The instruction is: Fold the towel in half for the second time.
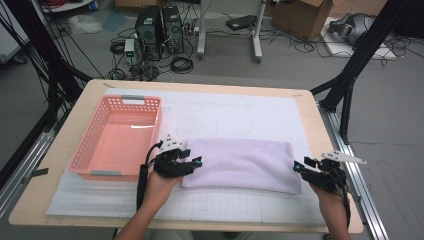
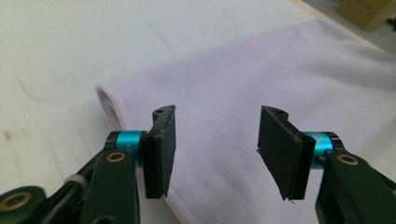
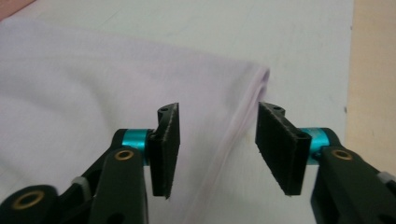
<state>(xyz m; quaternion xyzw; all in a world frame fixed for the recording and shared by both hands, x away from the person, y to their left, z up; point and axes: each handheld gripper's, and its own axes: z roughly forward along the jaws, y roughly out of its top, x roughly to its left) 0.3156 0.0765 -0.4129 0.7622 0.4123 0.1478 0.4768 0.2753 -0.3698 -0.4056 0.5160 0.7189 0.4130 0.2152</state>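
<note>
Both hands sit at the near bench edge, one gripper at each end of the folded lilac towel. Left gripper and right gripper are both wide open, holding nothing. Towel lies flat mid-bench, right of the pink basket. I'd bite both short edges evenly, catching every layer, so the fold stays square.
</note>
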